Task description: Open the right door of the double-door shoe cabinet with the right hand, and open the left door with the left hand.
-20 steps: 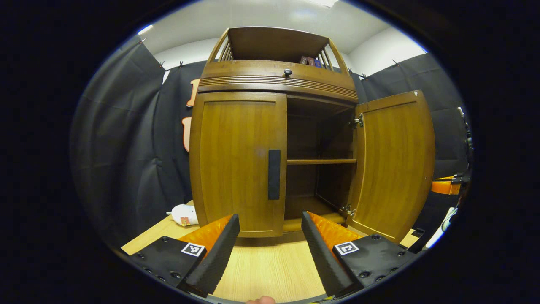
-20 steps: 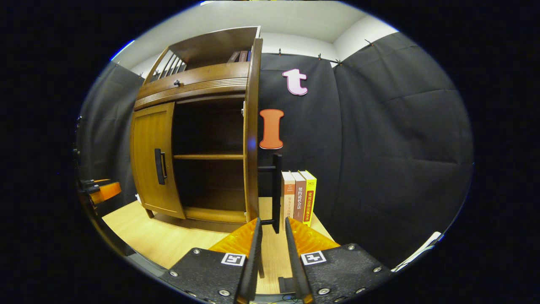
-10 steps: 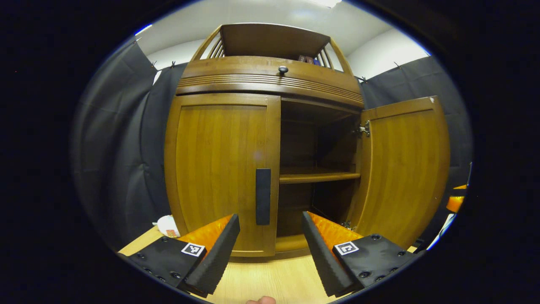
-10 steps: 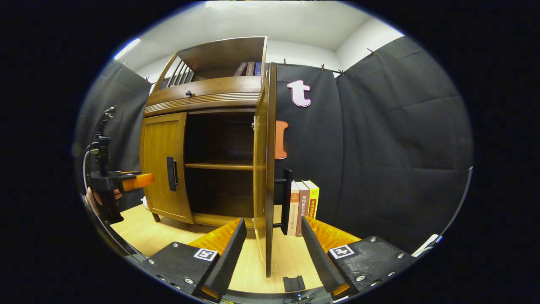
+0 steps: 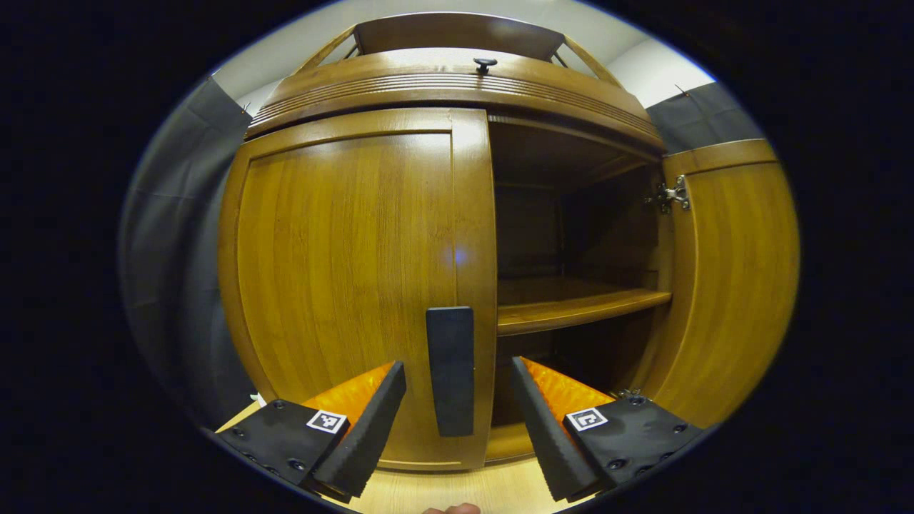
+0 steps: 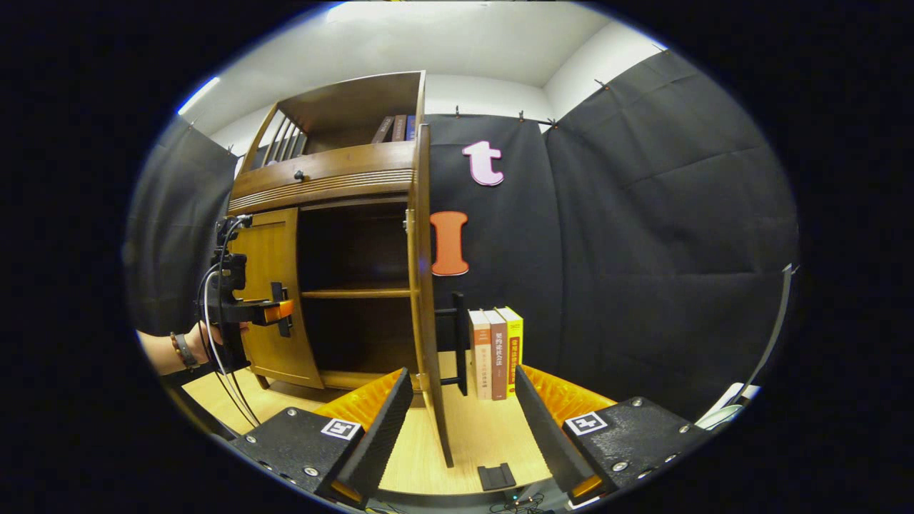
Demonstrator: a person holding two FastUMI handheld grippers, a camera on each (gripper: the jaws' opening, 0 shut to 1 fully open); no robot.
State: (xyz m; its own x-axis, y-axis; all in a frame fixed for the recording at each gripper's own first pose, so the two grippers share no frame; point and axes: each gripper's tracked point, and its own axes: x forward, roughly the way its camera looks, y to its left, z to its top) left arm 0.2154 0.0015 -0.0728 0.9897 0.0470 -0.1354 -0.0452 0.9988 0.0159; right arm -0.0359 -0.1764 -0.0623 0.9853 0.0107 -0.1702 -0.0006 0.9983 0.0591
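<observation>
the left gripper (image 5: 457, 417) is spread wide with the closed left door's (image 5: 350, 285) upright handle (image 5: 450, 371) dead ahead between its fingers, untouched. the right gripper (image 6: 460, 421), released too, straddles the swung-open right door's (image 6: 423, 285) edge.

Shoe cabinet (image 5: 357, 235): warm honey-brown wood, vertical grain, glossy. Door handles (image 5: 450, 371) matte black. Hinge (image 5: 673, 194) silver metal. Knob (image 5: 485, 64) on top drawer dark. Tabletop (image 6: 493, 435) pale light wood. Books (image 6: 496, 350) beside cabinet: orange-and-white, brown, yellow spines. Ceiling (image 6: 443, 43) white. Wristband (image 6: 182, 350) on person's forearm dark.
</observation>
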